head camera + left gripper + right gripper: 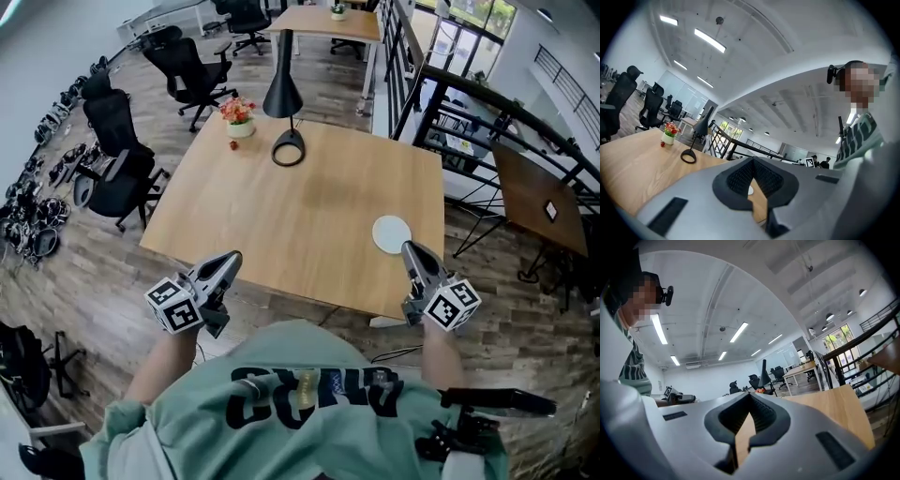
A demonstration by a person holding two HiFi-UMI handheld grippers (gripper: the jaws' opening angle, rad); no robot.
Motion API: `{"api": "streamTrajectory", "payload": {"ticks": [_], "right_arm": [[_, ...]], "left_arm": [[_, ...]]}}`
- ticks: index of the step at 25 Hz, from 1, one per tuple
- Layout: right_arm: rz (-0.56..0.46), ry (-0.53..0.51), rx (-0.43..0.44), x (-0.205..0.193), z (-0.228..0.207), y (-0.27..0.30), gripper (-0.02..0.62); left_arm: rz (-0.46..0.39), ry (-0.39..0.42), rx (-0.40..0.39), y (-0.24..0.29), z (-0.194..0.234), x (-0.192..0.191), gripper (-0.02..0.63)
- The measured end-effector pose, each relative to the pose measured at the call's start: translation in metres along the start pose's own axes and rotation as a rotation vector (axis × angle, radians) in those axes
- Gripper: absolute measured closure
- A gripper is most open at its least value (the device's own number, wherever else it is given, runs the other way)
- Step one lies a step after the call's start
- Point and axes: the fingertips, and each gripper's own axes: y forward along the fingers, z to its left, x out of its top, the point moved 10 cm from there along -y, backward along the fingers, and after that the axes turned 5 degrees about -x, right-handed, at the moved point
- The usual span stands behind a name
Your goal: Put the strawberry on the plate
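A small red strawberry [233, 144] lies on the wooden table [309, 206] at its far left, beside a white pot of flowers [238, 117]. The round white plate [391, 233] sits near the table's near right edge. My left gripper [230, 261] hangs off the near left edge, jaws together and empty. Just in front of the plate, my right gripper [410, 249] is also shut and holds nothing. In the left gripper view the strawberry [662, 144] shows far off, past the shut left gripper [753, 160]. The right gripper [750, 395] points across the table top.
A black lamp [284, 94] stands on its ring base [288, 148] right of the flowers. Black office chairs [117, 150] stand left of the table. A black railing [487, 103] and a second table [530, 192] are at the right. A person's sleeve edges both gripper views.
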Motion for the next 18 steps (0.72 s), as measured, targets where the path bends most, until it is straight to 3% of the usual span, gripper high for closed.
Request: {"api": "streamTrajectory", "payload": {"ticks": [7, 11, 18], "right_arm": [[0.002, 0.022, 0.024, 0.002, -0.03, 0.015, 0.591], [0.011, 0.017, 0.009, 0.005, -0.029, 0.033, 0.591], [0.022, -0.05, -0.059, 0.006, -0.002, 0.092, 0.591]], "left_arm": [[-0.005, -0.009, 0.041, 0.018, 0.006, 0.005, 0.603], [-0.006, -0.02, 0.023, 0.024, 0.025, 0.007, 0.603], [-0.036, -0.057, -0.054, 0.014, 0.117, 0.027, 0.603]]}}
